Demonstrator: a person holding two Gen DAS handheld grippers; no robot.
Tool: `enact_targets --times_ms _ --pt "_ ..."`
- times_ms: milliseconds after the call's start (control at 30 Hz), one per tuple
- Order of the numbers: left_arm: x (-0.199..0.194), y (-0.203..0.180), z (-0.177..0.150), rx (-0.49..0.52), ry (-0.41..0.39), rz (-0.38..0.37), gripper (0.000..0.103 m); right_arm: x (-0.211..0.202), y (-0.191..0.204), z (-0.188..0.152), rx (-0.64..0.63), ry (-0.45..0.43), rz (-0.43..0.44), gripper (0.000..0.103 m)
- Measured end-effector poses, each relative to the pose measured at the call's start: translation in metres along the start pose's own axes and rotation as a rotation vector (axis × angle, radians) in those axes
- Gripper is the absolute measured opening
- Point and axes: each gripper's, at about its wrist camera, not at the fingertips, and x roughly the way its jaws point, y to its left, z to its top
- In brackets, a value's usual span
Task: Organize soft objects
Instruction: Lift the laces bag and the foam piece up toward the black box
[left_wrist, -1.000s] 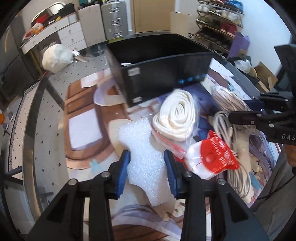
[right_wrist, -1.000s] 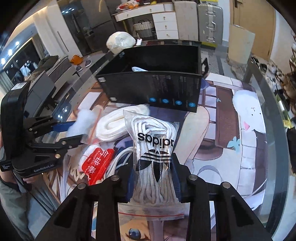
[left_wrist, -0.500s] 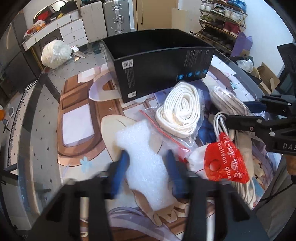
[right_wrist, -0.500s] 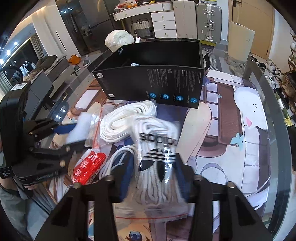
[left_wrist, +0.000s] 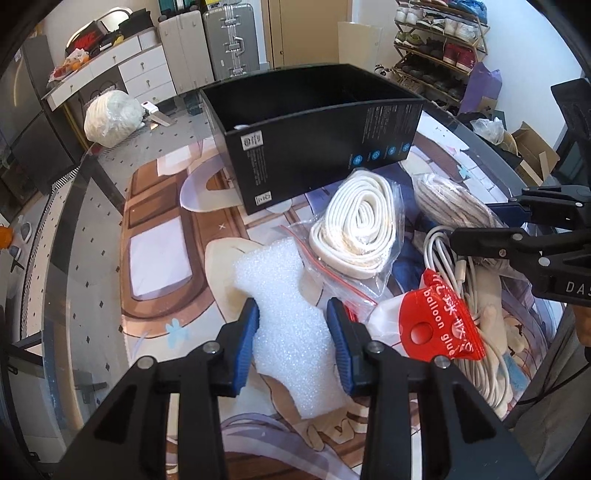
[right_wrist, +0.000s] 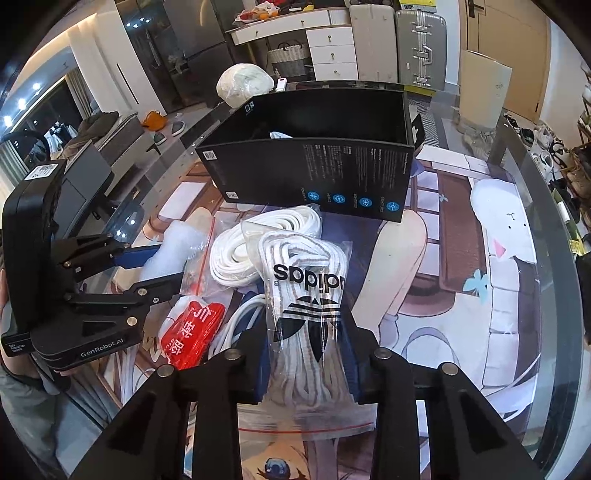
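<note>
Glass table (left_wrist: 74, 236): left fingers (left_wrist: 251, 325) pinch bubbly foam block (left_wrist: 284, 295), right fingers (right_wrist: 351, 332) clamp crinkly bagged laces (right_wrist: 306, 295).

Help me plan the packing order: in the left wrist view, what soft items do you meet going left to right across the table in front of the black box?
White foam piece → bagged coil of flat white cord → red balloon glue packet → loose white cable bundle.

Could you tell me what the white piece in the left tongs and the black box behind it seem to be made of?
White piece: likely polyethylene foam, with a matte, bubbly, faintly sparkling surface. Black box: probably printed cardboard, given its thin straight walls, smooth satin finish and stuck-on labels.
</note>
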Motion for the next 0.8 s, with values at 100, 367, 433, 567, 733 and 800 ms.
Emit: enact_targets --times_ms 100,367,433,567,733,800 --pt "-0.007 0.0 0.001 0.002 -0.033 0.004 0.036 -0.006 0.001 0.001 -0.014 -0.03 -0.015 0.031" --pt "-0.033 0.001 0.008 0.005 -0.175 0.047 0.036 -0.033 0.01 0.004 -0.052 -0.178 -0.035 0.031" --pt "-0.039 0.001 0.009 0.008 -0.215 0.061 0.036 -0.041 0.013 0.004 -0.062 -0.222 -0.037 0.031" --pt "-0.061 0.0 0.011 0.02 -0.346 0.096 0.036 -0.062 0.021 0.005 -0.098 -0.341 -0.059 0.031" --pt "-0.09 -0.002 0.008 0.029 -0.519 0.122 0.037 -0.093 0.035 -0.001 -0.148 -0.528 -0.079 0.031" --pt "-0.1 -0.003 0.007 0.031 -0.575 0.135 0.037 -0.106 0.039 -0.006 -0.157 -0.604 -0.088 0.031"
